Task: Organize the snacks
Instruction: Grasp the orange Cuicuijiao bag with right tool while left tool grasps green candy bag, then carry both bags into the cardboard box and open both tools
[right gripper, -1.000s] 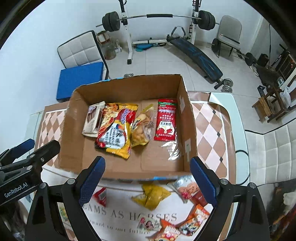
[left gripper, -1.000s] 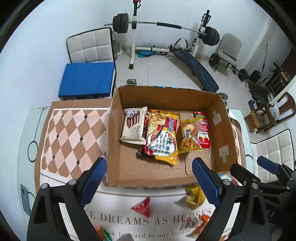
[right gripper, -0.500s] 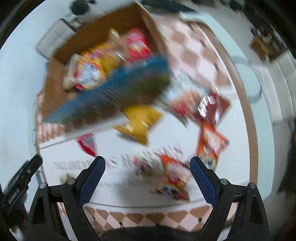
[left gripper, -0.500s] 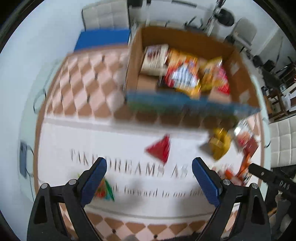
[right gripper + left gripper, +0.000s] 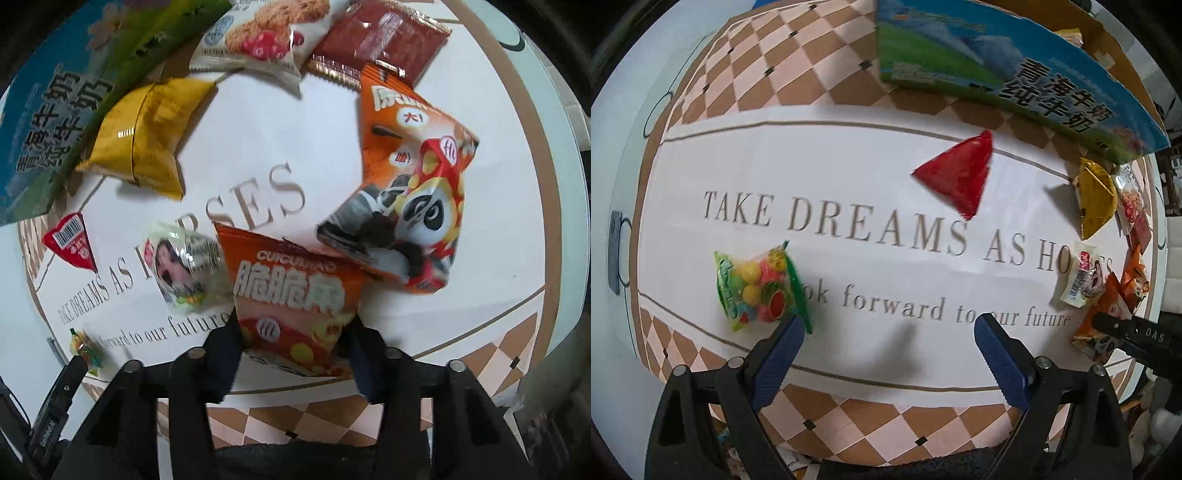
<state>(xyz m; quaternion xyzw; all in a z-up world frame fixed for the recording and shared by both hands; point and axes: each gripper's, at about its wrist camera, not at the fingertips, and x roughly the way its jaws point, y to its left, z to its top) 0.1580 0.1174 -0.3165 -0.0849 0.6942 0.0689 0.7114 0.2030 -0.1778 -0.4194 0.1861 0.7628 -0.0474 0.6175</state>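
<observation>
My left gripper (image 5: 888, 332) is open and empty, low over the white mat, with a green bag of coloured candy balls (image 5: 759, 290) just beyond its left finger. My right gripper (image 5: 291, 339) has its jaws around the orange CUCUMAO chip bag (image 5: 295, 295), pressing on its lower end. Other loose snacks lie on the mat: a red triangular pack (image 5: 958, 171), a yellow bag (image 5: 144, 136), a small clear pack with a face (image 5: 181, 266), an orange panda bag (image 5: 410, 195). The cardboard box (image 5: 1015, 74) stands at the back.
A cookie pack (image 5: 258, 40) and a dark red pack (image 5: 380, 40) lie by the box's blue printed side. The mat sits on a checkered cloth (image 5: 768, 66) over a glass table. The other gripper shows at the right edge of the left wrist view (image 5: 1141, 336).
Both grippers have dropped from above the box to the mat in front of it. The right gripper has closed around the orange chip bag. The left gripper stays open.
</observation>
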